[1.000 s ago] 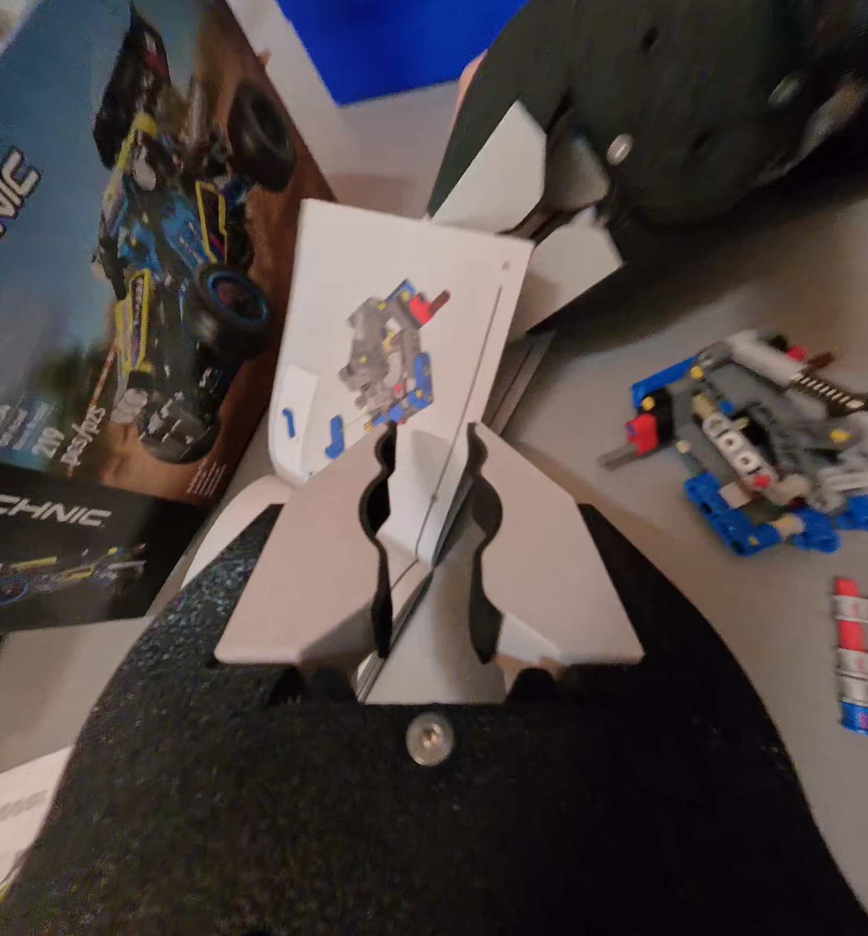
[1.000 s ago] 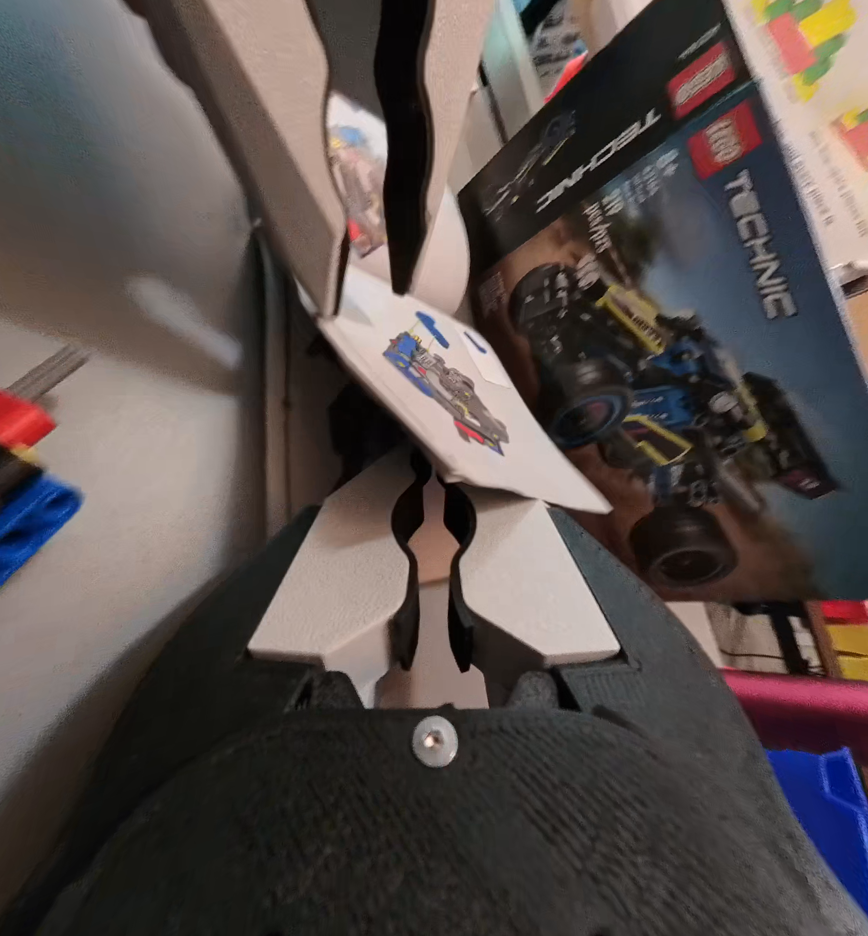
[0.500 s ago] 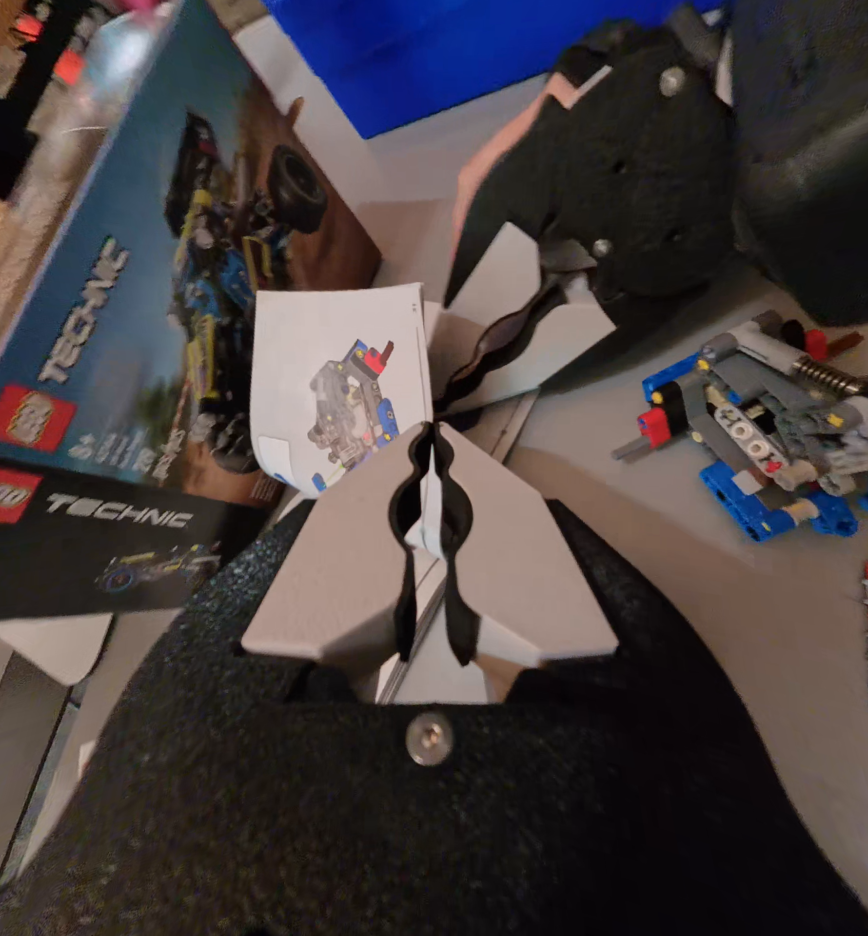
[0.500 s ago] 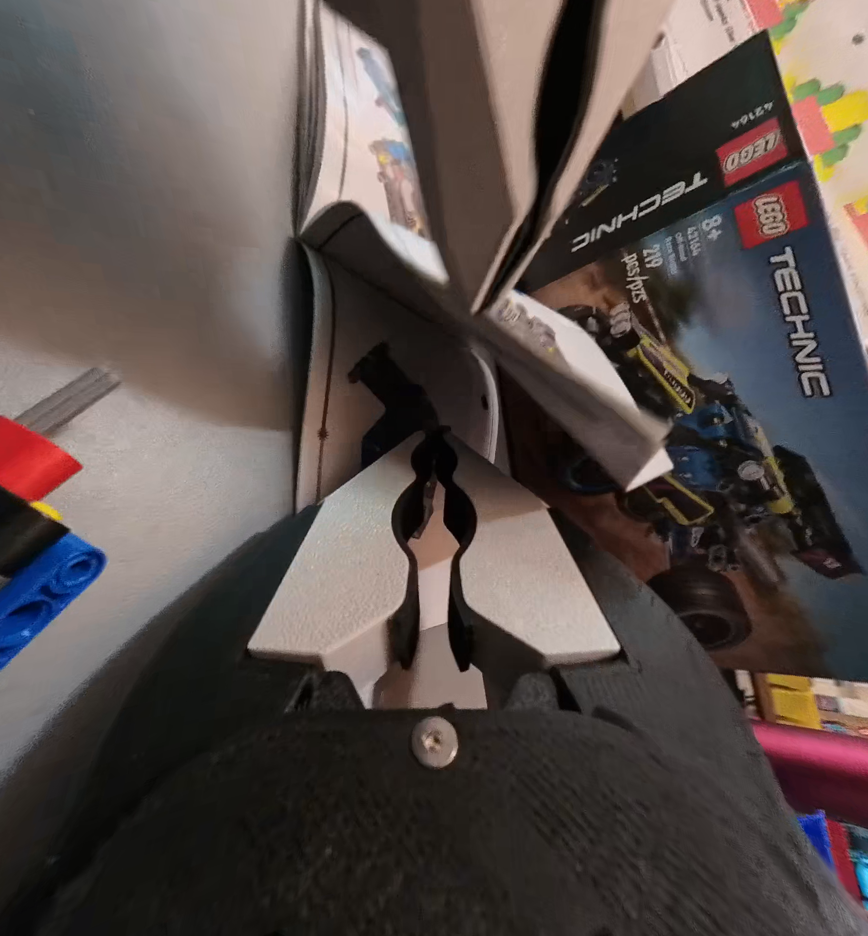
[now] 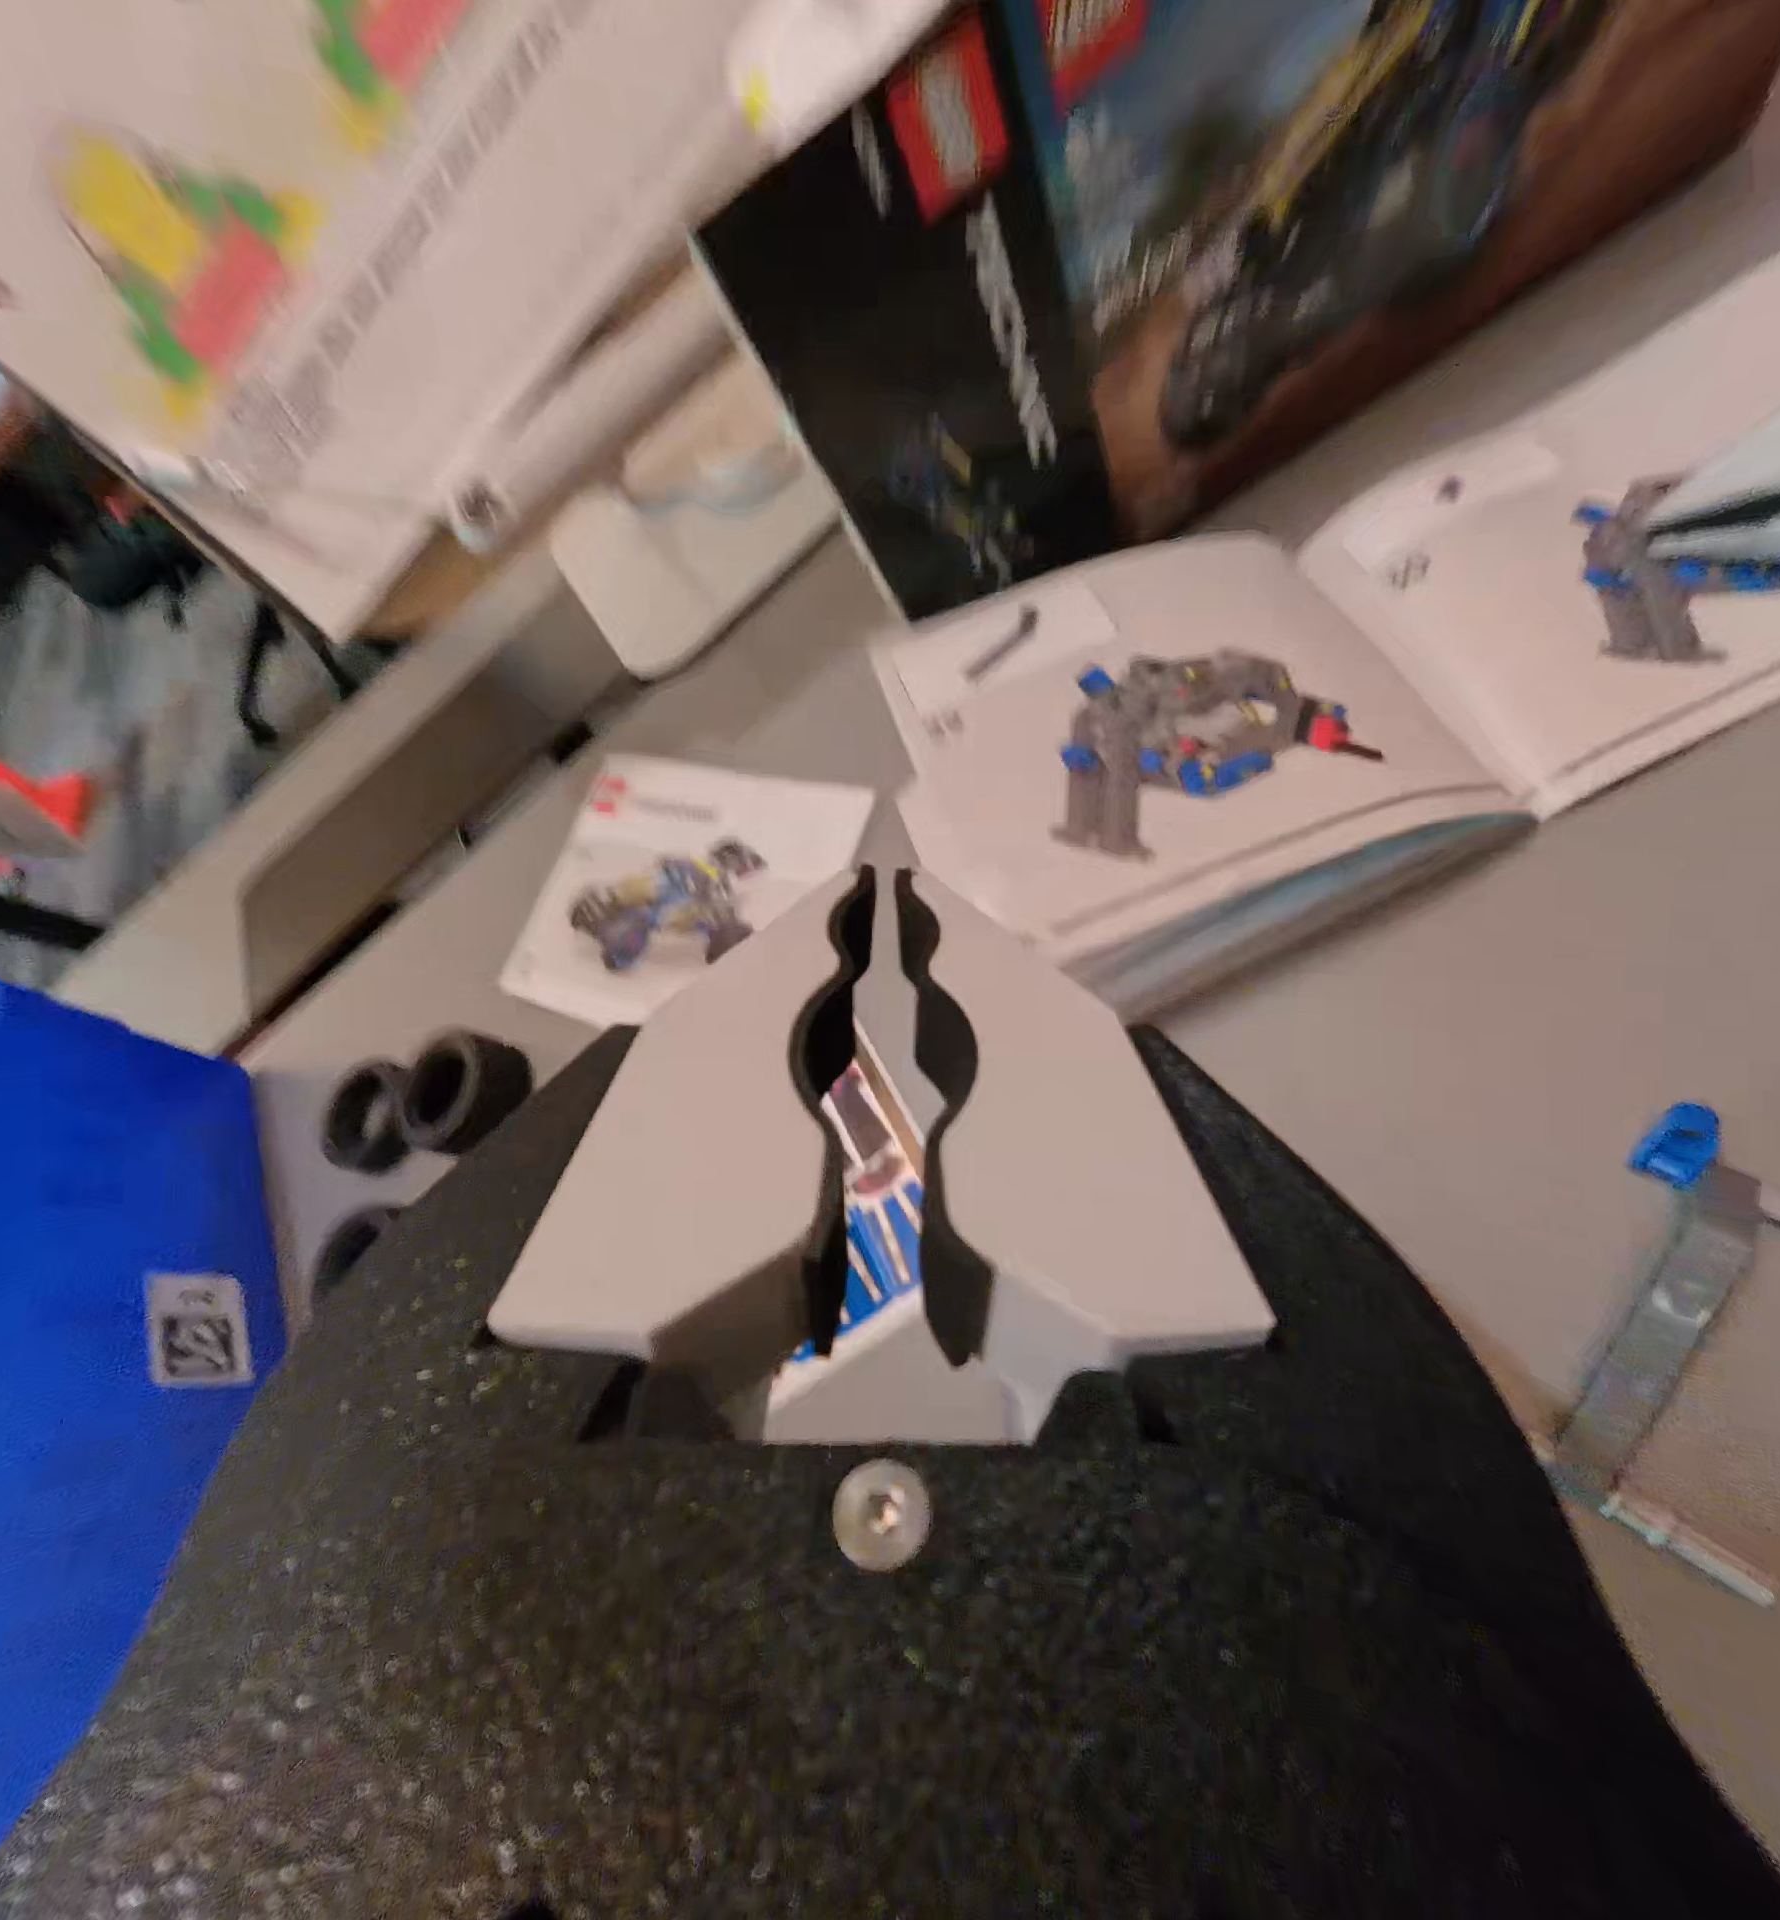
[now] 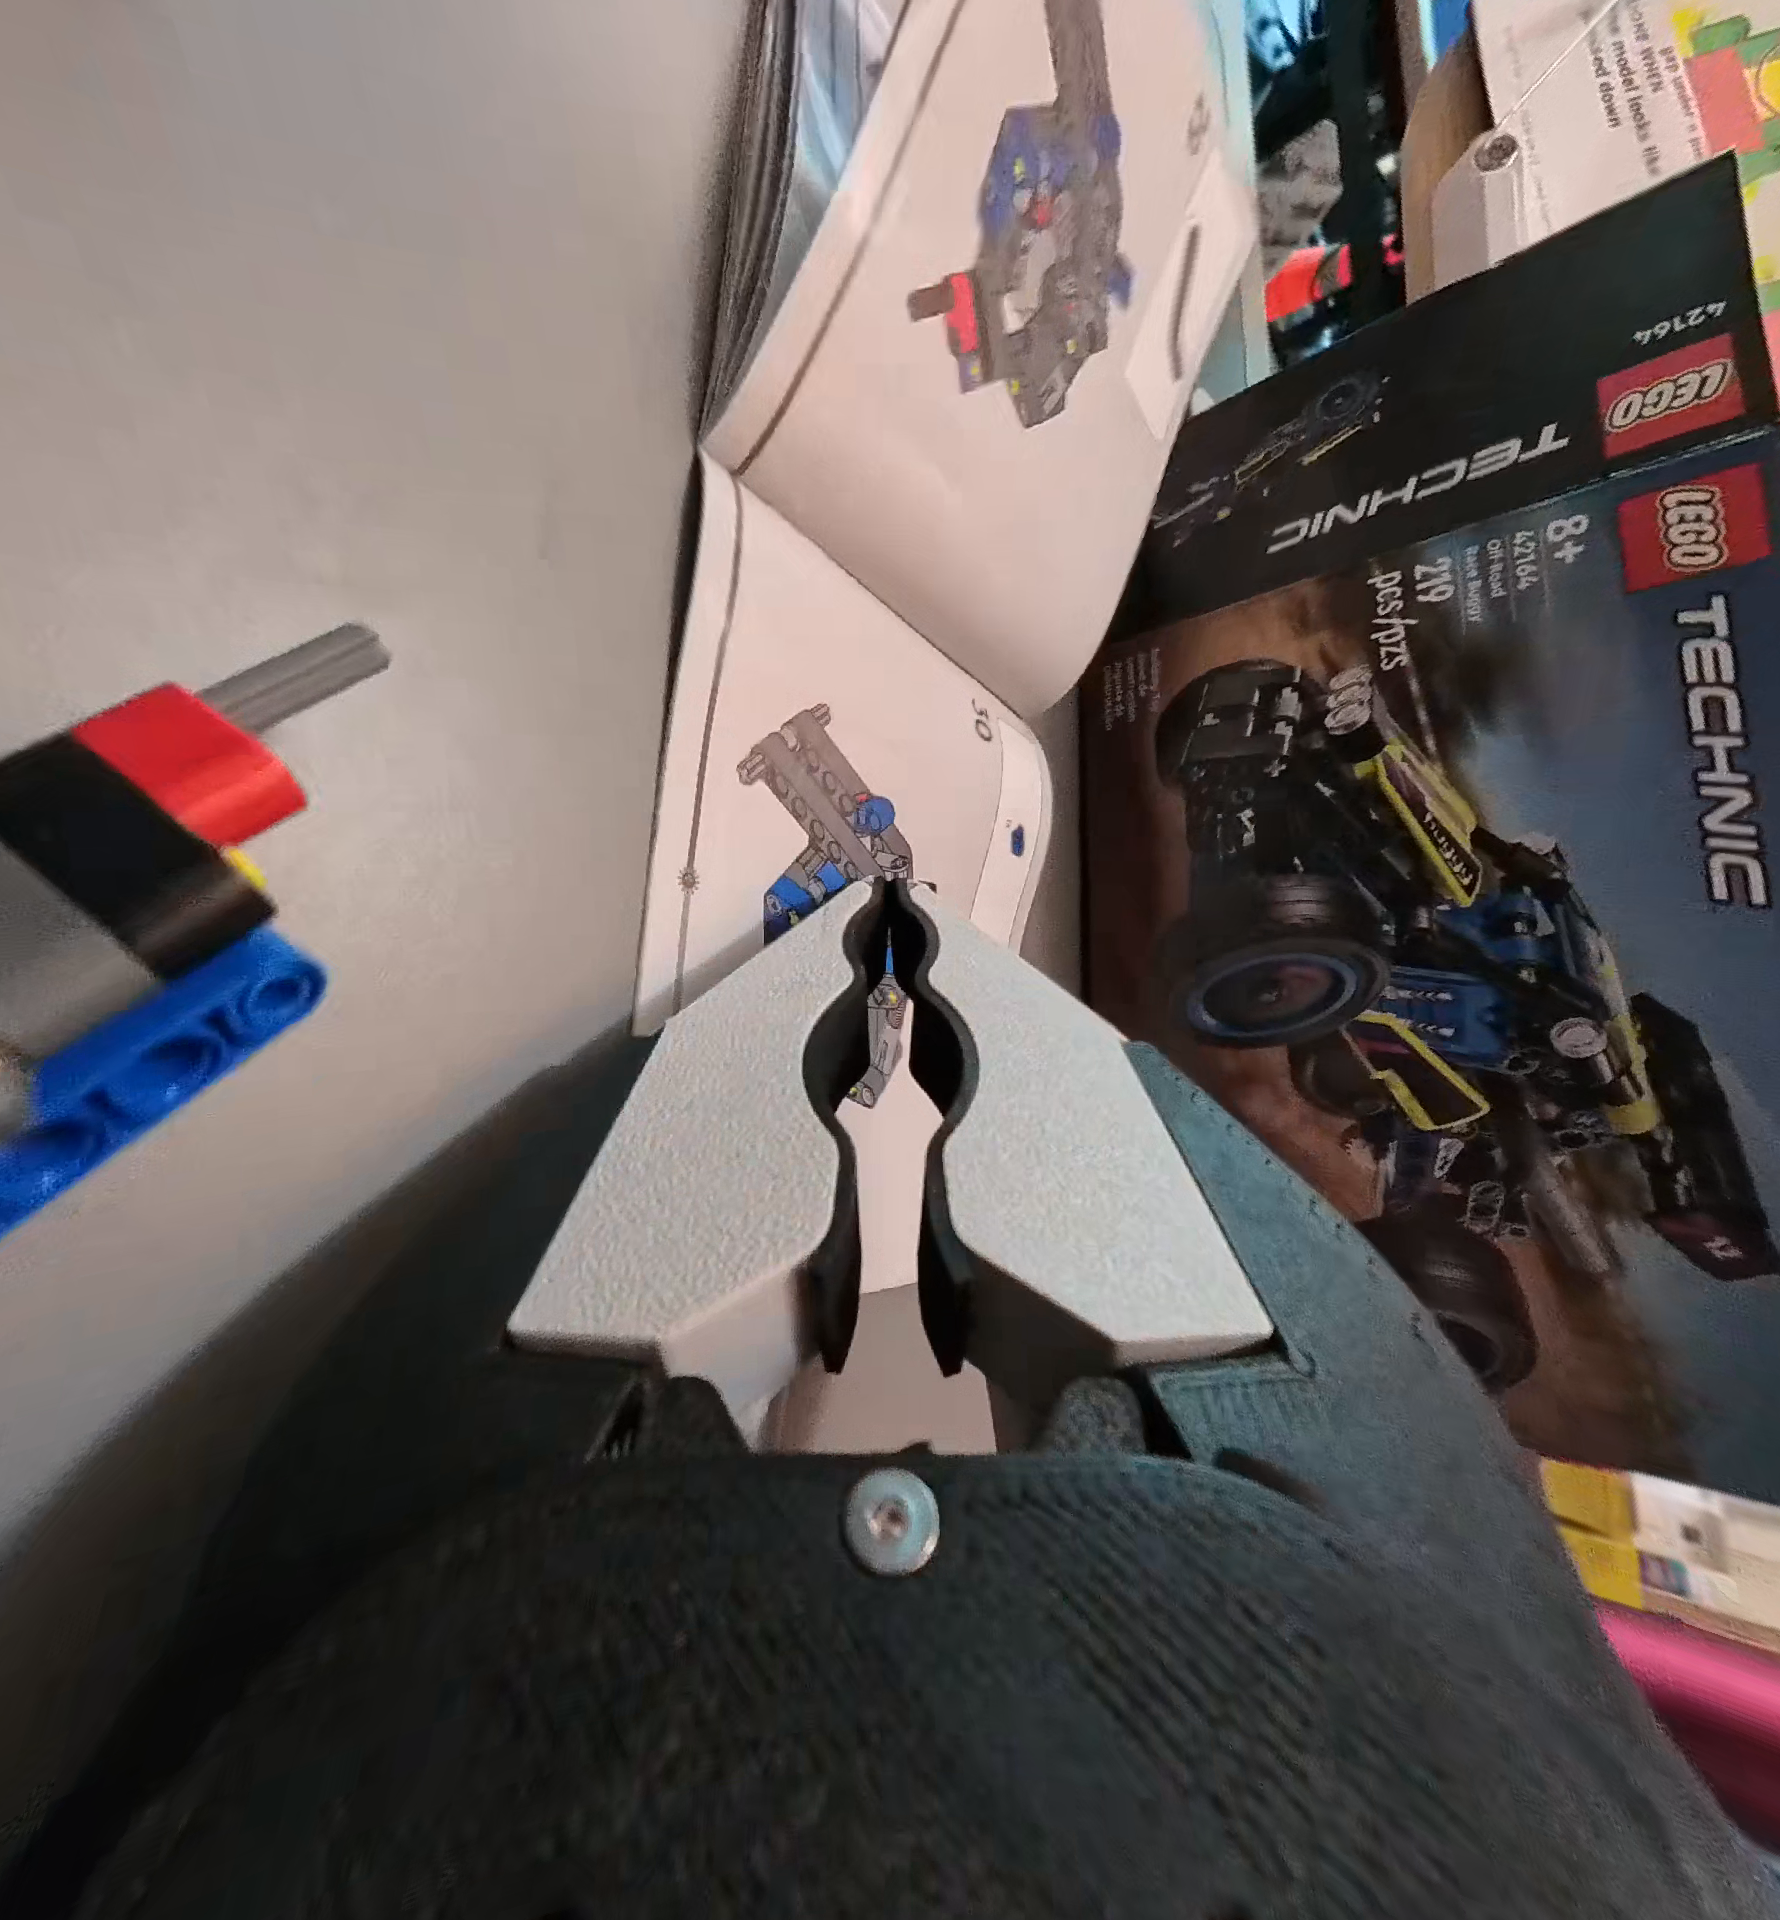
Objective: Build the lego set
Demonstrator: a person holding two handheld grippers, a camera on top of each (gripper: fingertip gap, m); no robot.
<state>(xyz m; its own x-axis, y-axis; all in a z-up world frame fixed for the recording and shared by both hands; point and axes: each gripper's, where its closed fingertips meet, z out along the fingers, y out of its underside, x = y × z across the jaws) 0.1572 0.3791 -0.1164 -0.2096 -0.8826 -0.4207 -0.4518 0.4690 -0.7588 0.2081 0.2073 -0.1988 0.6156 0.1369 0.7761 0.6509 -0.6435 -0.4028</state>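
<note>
1. The left gripper point(image 5: 884, 883) hangs over the grey table point(image 5: 1385, 1091), its fingertips all but touching and nothing held between them.
2. The right gripper point(image 6: 891, 888), seen in its own view, has its tips pressed together over the open instruction booklet point(image 6: 844, 665); whether they pinch a page cannot be told.
3. The part-built model point(image 6: 107, 914), in blue, black and red, fills the left edge of the right wrist view, its blue beam running lower left to upper right, near that gripper and to its left.
4. From the left wrist view the model is out of sight; the booklet lies upper right, the set's box point(image 5: 1125, 260) standing behind it.
5. The right gripper looks the nearer to the model, so a leftward turn would likely bring it there.
6. Loose black tyres point(image 5: 418, 1091) sit at centre left by a blue bin point(image 5: 65, 1351).
</note>
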